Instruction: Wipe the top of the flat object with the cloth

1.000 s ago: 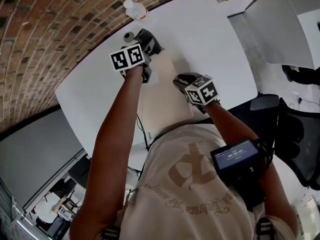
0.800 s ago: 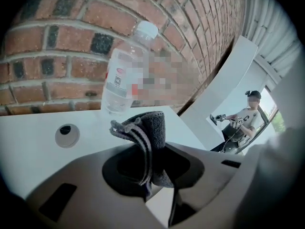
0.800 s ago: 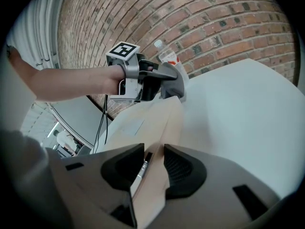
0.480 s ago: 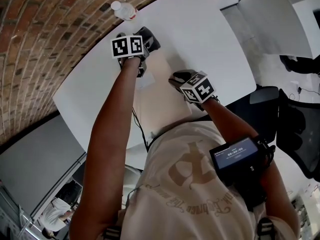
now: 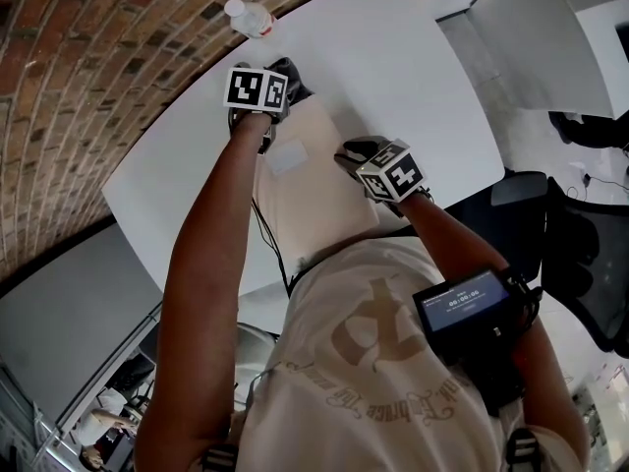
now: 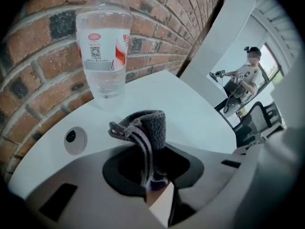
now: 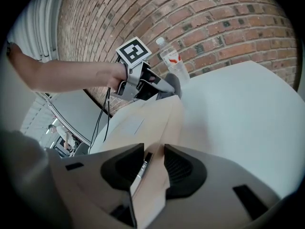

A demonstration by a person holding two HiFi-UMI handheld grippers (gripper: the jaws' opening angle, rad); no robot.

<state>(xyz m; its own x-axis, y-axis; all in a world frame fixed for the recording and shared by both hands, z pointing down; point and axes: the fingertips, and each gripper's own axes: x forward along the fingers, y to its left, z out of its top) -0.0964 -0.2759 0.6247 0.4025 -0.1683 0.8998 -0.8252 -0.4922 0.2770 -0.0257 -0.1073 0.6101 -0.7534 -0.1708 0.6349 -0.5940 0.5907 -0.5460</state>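
A flat beige object (image 5: 310,190) lies on the white table (image 5: 413,77). My right gripper (image 5: 350,154) is shut on its right edge; in the right gripper view the jaws (image 7: 152,163) clamp that thin edge of the flat object (image 7: 143,123). My left gripper (image 5: 291,77) stands at the object's far corner, tilted steeply down and shut on a folded grey cloth (image 6: 148,128). The cloth sticks out past the jaws toward the table. The right gripper view shows the left gripper (image 7: 167,86) with the cloth at the far end of the flat object.
A clear water bottle (image 5: 250,18) with a red-and-white label (image 6: 105,46) stands by the brick wall just beyond the cloth. A round cable hole (image 6: 74,140) sits in the table next to it. A black cable (image 5: 273,249) hangs off the near table edge.
My left gripper has rolled and dropped toward the far corner of the flat object, uncovering the pale label on its top. The right gripper has stayed in place.
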